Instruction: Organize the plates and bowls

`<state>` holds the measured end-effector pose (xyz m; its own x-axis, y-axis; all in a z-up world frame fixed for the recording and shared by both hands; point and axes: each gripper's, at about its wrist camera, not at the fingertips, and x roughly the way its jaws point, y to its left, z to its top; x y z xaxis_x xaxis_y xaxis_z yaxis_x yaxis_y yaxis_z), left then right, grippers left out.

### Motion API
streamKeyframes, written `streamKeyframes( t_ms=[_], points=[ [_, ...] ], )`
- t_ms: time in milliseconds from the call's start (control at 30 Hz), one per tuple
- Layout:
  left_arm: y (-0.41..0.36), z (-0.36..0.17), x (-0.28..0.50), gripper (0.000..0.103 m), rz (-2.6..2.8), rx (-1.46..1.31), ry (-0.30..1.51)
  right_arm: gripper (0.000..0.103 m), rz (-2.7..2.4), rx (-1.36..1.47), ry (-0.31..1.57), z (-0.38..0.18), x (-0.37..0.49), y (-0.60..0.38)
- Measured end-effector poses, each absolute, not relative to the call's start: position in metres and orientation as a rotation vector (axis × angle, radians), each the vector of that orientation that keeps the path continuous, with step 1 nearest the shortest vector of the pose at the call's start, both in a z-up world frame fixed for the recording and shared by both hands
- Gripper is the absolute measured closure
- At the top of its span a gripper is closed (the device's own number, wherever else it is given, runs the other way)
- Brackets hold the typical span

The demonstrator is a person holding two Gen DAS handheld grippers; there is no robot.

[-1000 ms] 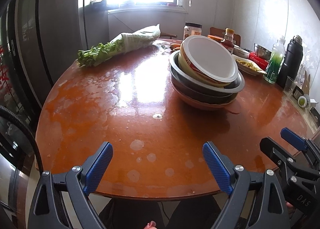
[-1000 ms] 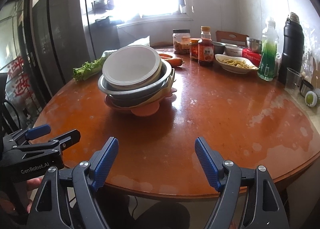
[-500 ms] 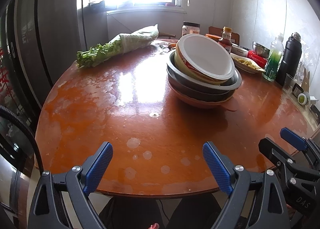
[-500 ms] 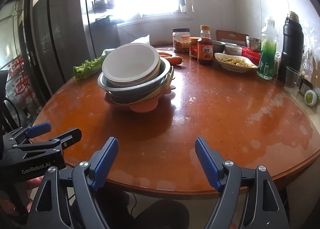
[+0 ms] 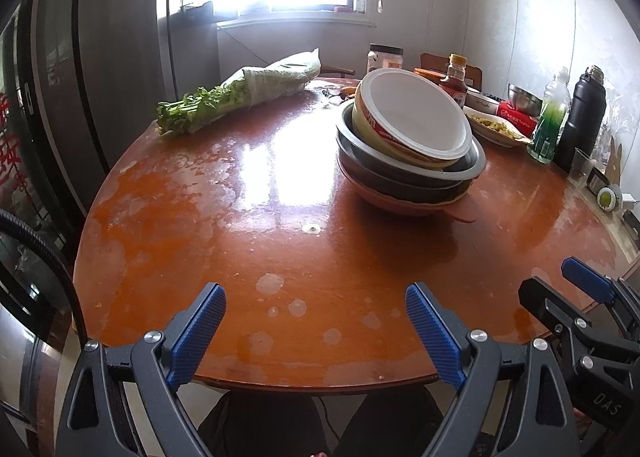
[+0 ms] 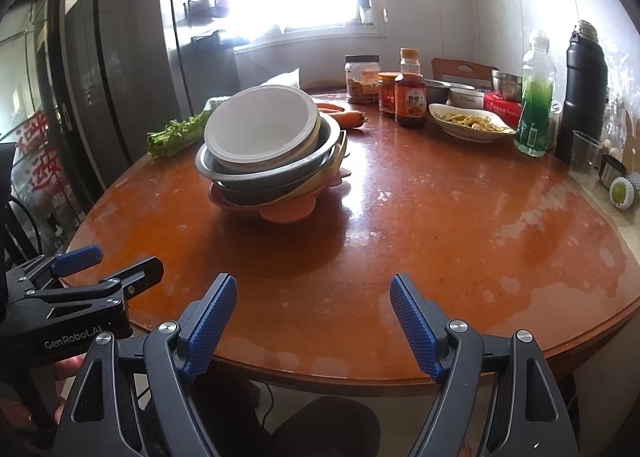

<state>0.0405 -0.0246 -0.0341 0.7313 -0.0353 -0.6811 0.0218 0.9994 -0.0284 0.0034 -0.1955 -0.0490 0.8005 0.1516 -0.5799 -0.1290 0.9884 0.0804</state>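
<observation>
Broadly, a round reddish-brown table (image 5: pixel 240 217) fills both views, glossy under the glare of the window at the top of the frame. A stack of bowls (image 6: pixel 268 161) sits on it, centre-right in the left wrist view and left of centre in the right wrist view. From the bottom up it shows an orange bowl (image 6: pixel 286 213) with a tab handle facing the camera, a pale yellow dish, a metal basin (image 5: pixel 408 173), and a white-lined bowl (image 5: pixel 416 117) on top. The top bowl is tilted, its mouth turned toward the cameras and upward; being round, the stack has no clear long axis beyond its vertical pile.

A wrapped bunch of greens (image 5: pixel 240 97) lies at upper left in the left wrist view, long axis running from lower left to upper right, leafy ends at lower left. Jars, a sauce bottle (image 6: pixel 410 97), a plate of food (image 6: pixel 472 123), a green bottle (image 6: pixel 534 105) and a black flask (image 6: pixel 584 89) crowd the upper right.

At the bottom edge, the left gripper (image 5: pixel 316 321) and right gripper (image 6: pixel 312 317) both stand released, jaws wide and holding nothing, near the table's front rim and well apart from the stack.
</observation>
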Motion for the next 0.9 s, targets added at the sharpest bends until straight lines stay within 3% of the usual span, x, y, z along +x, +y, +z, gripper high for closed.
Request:
streamKeyframes(
  t_ms=[900],
  points=[
    [-0.0196,-0.0335,0.0404,0.012,-0.01,0.0,0.734,0.021,0.148,0.053,0.633,-0.0496,0.0061,-0.1945]
  ],
)
